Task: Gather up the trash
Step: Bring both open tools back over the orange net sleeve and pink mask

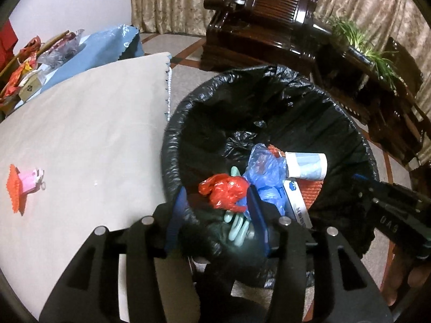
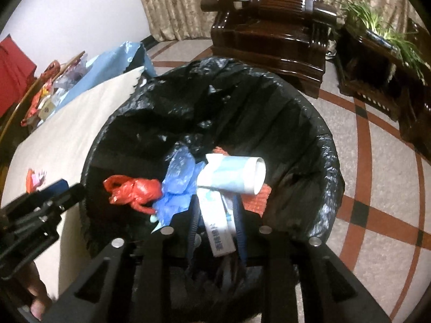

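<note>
left gripper point(image 1: 215, 212) jaws part open over the bin point(image 1: 172, 145), red bag point(image 1: 223, 191) loose between them, pads not pressing. right gripper point(image 2: 215, 226) narrowly open around a white strip box point(image 2: 218, 231); contact unclear. blue bag point(image 2: 177, 183) and paper roll point(image 2: 234, 175) lie inside. table point(image 1: 94, 123) abuts bin's left rim; pink-orange scrap point(image 1: 24, 185) on it.

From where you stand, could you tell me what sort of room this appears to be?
Probably a home living room: a dark carved wooden armchair in front of patterned curtains, a potted plant on a matching side table, and a bin with a black liner beside a cloth-covered table.
</note>
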Demonstrator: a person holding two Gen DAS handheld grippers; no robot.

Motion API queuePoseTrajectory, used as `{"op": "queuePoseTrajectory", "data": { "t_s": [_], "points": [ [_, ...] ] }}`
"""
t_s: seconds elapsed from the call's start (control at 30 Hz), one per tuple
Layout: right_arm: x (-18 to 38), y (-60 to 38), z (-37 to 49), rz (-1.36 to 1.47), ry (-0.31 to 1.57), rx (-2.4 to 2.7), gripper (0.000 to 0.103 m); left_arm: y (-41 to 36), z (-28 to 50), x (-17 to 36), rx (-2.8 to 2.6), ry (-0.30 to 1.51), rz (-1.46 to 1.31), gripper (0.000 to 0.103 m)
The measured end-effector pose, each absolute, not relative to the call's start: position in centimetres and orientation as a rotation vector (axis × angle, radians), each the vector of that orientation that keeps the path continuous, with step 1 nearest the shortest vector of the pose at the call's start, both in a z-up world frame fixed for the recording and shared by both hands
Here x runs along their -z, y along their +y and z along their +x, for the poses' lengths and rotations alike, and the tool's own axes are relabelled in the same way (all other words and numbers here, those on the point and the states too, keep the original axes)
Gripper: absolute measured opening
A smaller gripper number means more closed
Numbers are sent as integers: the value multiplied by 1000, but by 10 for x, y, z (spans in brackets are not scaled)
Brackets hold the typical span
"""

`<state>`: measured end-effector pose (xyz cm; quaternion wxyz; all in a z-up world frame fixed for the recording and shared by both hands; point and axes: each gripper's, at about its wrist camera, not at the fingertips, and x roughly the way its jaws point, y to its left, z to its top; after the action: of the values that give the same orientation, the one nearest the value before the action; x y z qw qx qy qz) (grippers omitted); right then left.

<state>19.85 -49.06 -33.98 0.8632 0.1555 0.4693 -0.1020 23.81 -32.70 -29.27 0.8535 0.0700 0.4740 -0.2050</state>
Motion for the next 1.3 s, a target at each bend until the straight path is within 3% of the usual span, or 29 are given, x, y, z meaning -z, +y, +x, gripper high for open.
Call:
{"op": "queuePoseTrajectory", "data": {
  "t_s": [0.07,0.13,0.2,0.43,0.8,1.03,1.3],
  "points": [
    [330,-482,195,319,977,210,37,-321,237,284,431,980,146,57],
    [318,-473,193,311,958,205,52,-310,235,271,422,952,143,67],
    [307,-463,191,303,936,194,60,-292,234,258,404,924,137,72],
    [280,-402,198,276,900,96,61,-207,239,237,296,882,115,77],
    [284,-276,237,199,910,-70,61,-38,262,237,60,859,53,77],
    [289,-206,272,154,902,-139,61,17,274,243,1,858,12,77],
    [302,-168,308,114,892,-161,61,24,293,279,27,902,-8,77]
  ]
}}
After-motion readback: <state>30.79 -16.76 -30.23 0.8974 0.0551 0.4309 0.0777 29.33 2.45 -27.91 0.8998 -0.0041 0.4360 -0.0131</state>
